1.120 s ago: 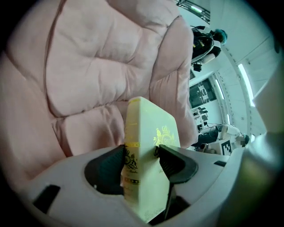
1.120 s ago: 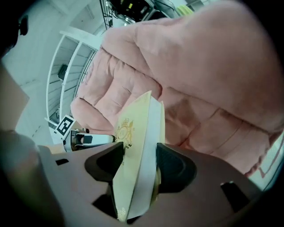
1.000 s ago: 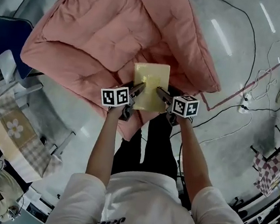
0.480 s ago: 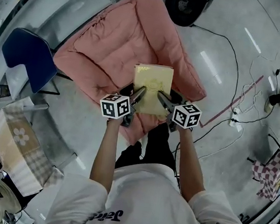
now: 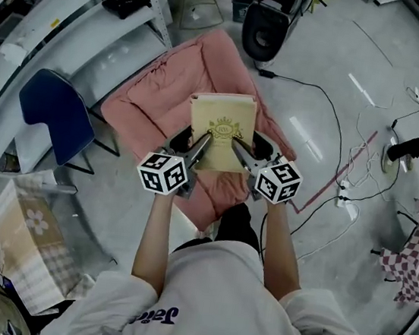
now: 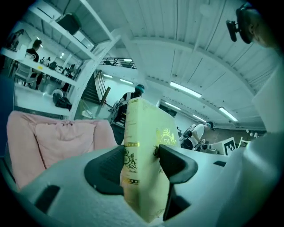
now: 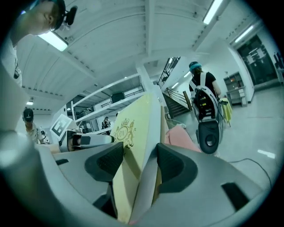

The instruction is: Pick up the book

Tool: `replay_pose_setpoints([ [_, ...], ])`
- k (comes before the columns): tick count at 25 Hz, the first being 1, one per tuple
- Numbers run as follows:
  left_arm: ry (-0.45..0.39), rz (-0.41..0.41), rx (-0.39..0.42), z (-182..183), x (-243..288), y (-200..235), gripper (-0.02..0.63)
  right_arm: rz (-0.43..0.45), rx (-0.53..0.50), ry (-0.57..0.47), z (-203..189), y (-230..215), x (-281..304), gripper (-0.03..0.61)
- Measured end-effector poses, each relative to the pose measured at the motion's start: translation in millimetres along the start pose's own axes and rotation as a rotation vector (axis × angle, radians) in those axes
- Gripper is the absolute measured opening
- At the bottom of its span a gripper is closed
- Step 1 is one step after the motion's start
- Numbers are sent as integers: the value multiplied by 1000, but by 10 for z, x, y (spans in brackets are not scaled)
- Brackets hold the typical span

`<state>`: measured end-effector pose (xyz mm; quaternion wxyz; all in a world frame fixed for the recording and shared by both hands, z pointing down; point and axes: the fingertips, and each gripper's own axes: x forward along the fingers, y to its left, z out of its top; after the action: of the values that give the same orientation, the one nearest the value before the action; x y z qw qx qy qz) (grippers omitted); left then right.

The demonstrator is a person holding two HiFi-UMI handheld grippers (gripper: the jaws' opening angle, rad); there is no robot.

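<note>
A pale yellow book with a gold crest on its cover is held up in the air, well above the pink quilt. My left gripper is shut on the book's lower left edge near the spine. My right gripper is shut on its lower right edge, with the book clamped between both pads. In both gripper views the book stands upright between the jaws and points toward the ceiling.
The pink quilt lies on the floor below. A blue chair stands at the left, a metal shelf rack behind it. A checked box sits at the lower left. Cables run over the floor at the right. A person with a backpack stands further off.
Both grippers have risen with the book between them. The quilt and floor look smaller and farther below than a second ago, and the book's cover now tilts more toward the head camera.
</note>
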<state>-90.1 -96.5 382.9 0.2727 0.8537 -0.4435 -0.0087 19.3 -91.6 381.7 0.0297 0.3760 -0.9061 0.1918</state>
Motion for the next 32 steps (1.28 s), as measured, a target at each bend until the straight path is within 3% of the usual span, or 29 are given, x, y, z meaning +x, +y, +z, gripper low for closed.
replay_pose_setpoints([
  [10, -211, -38, 198, 858, -686, -580, 249, 33, -194, -183, 901, 749, -328, 242],
  [16, -307, -73, 251, 1155, -1030, -801, 249, 49, -282, -265, 1225, 1116, -491, 242],
  [22, -349, -79, 310, 1302, -1218, -938, 249, 59, -311, -315, 1359, 1297, -584, 242],
  [32, -367, -93, 332, 1365, -1304, -1131, 249, 58, -338, -337, 1474, 1382, -759, 238],
])
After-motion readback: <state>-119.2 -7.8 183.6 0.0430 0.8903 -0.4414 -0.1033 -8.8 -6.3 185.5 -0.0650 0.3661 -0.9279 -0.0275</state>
